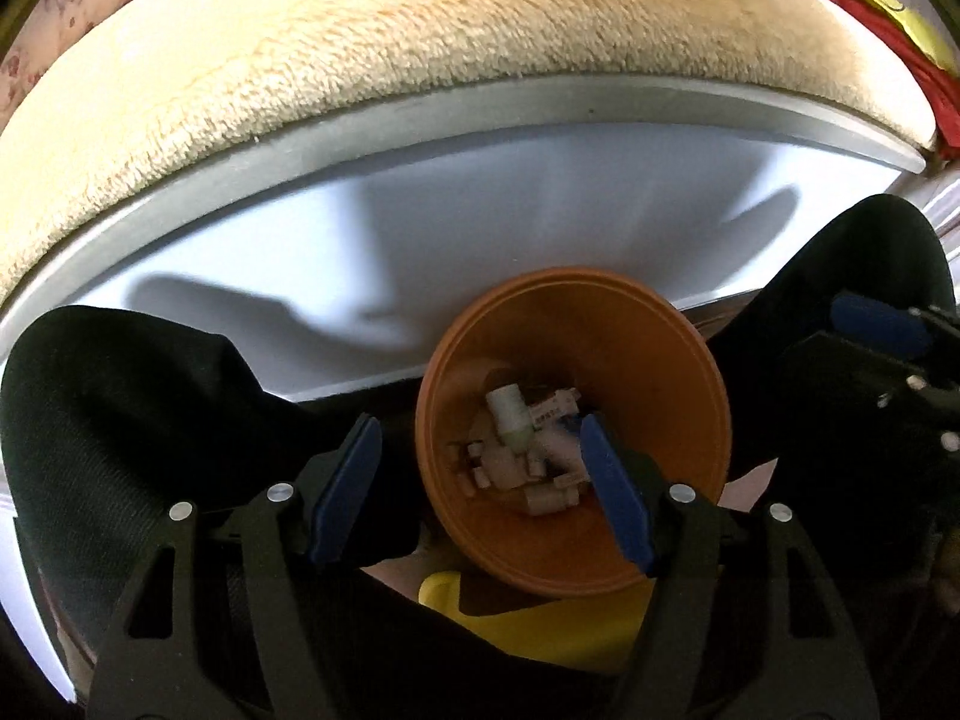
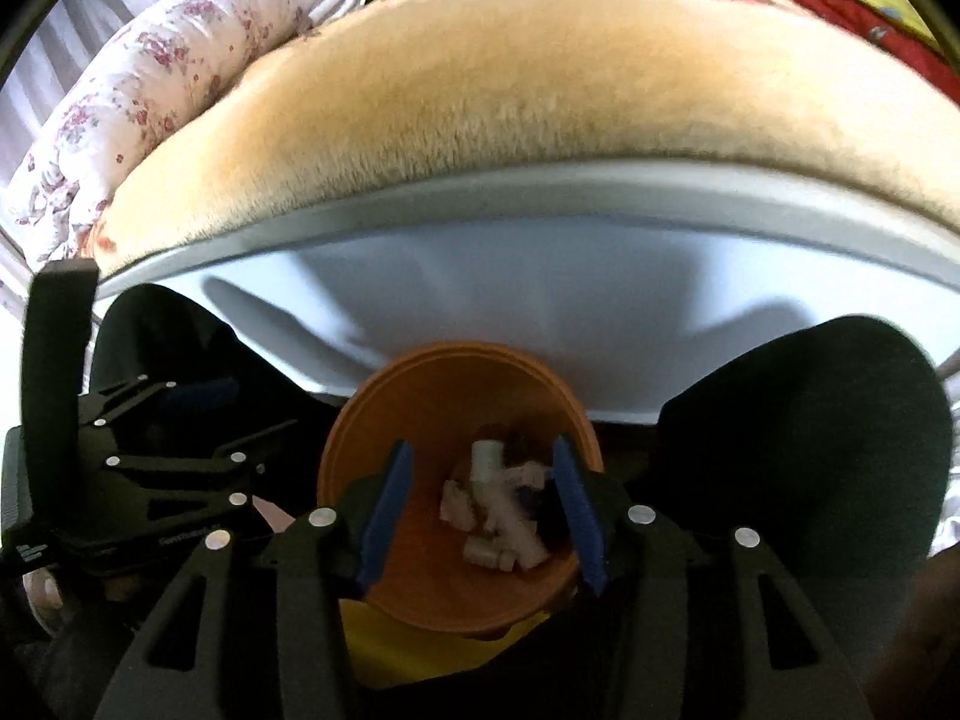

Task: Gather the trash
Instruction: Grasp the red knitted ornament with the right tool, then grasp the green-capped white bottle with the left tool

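A round orange plastic bowl [image 1: 573, 360] sits low between the person's two dark-clothed knees [image 1: 120, 396], just in front of the white side panel of a bed [image 1: 480, 210]. Inside it lies a heap of small white and pale scraps of trash [image 1: 522, 450], among them a short white cylinder with a greenish end [image 1: 510, 417] and bits with red print.

In the left wrist view the left gripper [image 1: 480, 480] hangs over the bowl's near left rim. Its jaws stand wide apart and hold nothing: the right-hand blue pad [image 1: 612, 486] is over the bowl's inside, next to the trash, while the other pad is outside the rim, over the dark trouser cloth.

In the right wrist view the right gripper [image 2: 477, 510] is over the bowl [image 2: 456, 396], pointing down into it. Its two blue pads [image 2: 387, 510] are spread, with the trash heap [image 2: 498, 516] showing between them, and nothing is clamped. The left gripper's black frame [image 2: 156, 468] shows at the left of this view, just beside the bowl.

A fluffy cream blanket [image 2: 510, 120] covers the bed top above the white panel. A rolled floral quilt [image 2: 150, 102] lies at its far left, and red cloth [image 2: 852, 12] at the far right. Something yellow [image 1: 528, 618] shows under the bowl's near edge.
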`<action>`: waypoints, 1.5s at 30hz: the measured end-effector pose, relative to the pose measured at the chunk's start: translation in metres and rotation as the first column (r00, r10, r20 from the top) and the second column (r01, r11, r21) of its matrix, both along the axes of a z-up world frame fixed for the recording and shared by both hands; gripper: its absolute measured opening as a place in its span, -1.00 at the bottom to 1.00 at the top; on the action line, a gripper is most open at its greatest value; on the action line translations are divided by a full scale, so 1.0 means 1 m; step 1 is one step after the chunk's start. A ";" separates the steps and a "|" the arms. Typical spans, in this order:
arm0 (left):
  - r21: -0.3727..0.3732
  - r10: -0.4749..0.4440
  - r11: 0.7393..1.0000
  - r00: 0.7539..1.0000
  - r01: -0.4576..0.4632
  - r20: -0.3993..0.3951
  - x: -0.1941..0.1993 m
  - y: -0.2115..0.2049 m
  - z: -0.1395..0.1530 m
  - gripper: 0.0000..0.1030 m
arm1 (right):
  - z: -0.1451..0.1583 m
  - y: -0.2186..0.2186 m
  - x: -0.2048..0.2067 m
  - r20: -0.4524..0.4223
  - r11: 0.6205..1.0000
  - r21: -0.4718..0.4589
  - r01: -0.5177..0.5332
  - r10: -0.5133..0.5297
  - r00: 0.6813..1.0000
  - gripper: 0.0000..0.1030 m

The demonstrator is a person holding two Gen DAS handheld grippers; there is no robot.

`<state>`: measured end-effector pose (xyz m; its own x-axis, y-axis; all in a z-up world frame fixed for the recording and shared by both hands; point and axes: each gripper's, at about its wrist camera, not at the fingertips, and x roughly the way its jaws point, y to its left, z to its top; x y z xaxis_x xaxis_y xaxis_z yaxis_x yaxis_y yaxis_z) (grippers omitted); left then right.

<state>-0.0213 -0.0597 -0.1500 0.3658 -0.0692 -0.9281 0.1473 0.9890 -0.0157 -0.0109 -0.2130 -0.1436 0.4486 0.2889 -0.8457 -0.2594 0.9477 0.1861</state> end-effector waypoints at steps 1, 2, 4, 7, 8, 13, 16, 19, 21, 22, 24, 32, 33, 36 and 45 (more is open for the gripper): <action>-0.003 0.000 1.000 1.000 0.000 0.001 0.000 0.000 0.002 0.32 | 0.006 -0.001 -0.001 0.015 1.000 0.002 -0.001 0.001 1.000 -0.04; -0.017 -0.004 1.000 1.000 0.004 0.008 -0.002 0.003 0.007 0.32 | 0.015 -0.004 -0.003 0.030 1.000 0.012 -0.007 0.006 1.000 -0.03; -0.049 -0.012 0.999 0.999 0.015 0.051 -0.005 0.008 0.026 0.32 | 0.032 -0.006 0.000 0.058 0.999 0.028 -0.025 0.023 0.998 0.00; -0.093 -0.020 0.995 0.990 0.033 0.138 -0.006 0.012 0.059 0.43 | 0.072 -0.011 0.014 0.161 0.999 0.009 -0.047 0.045 0.986 0.25; -0.102 -0.019 0.994 0.986 0.036 0.168 -0.003 0.012 0.070 0.51 | 0.082 -0.013 0.020 0.190 0.999 -0.003 -0.049 0.049 0.981 0.27; -0.108 0.006 0.994 0.954 0.028 0.300 0.020 0.015 0.115 0.66 | 0.129 -0.019 0.091 0.309 0.996 -0.081 -0.030 0.053 0.950 0.32; -0.136 0.049 0.991 0.947 -0.006 0.318 0.047 0.017 0.125 0.66 | 0.140 -0.020 0.157 0.332 0.995 -0.094 0.017 0.016 0.943 0.33; -0.154 0.082 0.988 0.941 -0.032 0.330 0.064 0.020 0.126 0.66 | 0.140 -0.028 0.228 0.307 0.995 -0.053 0.088 -0.067 0.949 0.33; -0.155 0.093 0.987 0.936 -0.042 0.338 0.072 0.022 0.126 0.66 | 0.135 -0.033 0.273 0.267 0.989 -0.033 0.142 -0.128 0.955 0.34; -0.154 0.096 0.987 0.936 -0.045 0.338 0.075 0.023 0.124 0.66 | 0.132 -0.035 0.292 0.254 0.984 -0.024 0.175 -0.163 0.953 0.35; -0.148 0.093 0.988 0.941 -0.046 0.326 0.080 0.025 0.118 0.66 | 0.125 -0.038 0.328 0.221 0.974 -0.010 0.227 -0.219 0.950 0.39; -0.154 0.093 0.987 0.947 -0.047 0.307 0.083 0.027 0.106 0.72 | 0.090 -0.027 0.406 0.094 0.937 -0.048 0.346 -0.340 0.936 0.18; -0.151 0.088 0.988 0.947 -0.043 0.309 0.082 0.026 0.106 0.72 | 0.086 -0.026 0.407 0.095 0.934 -0.064 0.352 -0.345 0.934 0.15; -0.159 0.081 0.987 0.947 -0.032 0.311 0.082 0.025 0.108 0.72 | 0.085 -0.014 0.398 0.166 0.931 -0.131 0.341 -0.318 0.933 -0.32; -0.167 0.096 0.985 0.938 -0.042 0.334 0.112 0.025 0.130 0.72 | 0.110 -0.024 0.317 0.249 0.978 -0.017 0.206 -0.196 0.948 -0.45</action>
<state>0.0905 -0.0350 -0.0200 0.6664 -0.1650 -0.7271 0.1021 0.9862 -0.1303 0.3064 -0.2375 -0.0340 0.6887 0.1374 -0.7119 -0.0952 0.9905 0.0991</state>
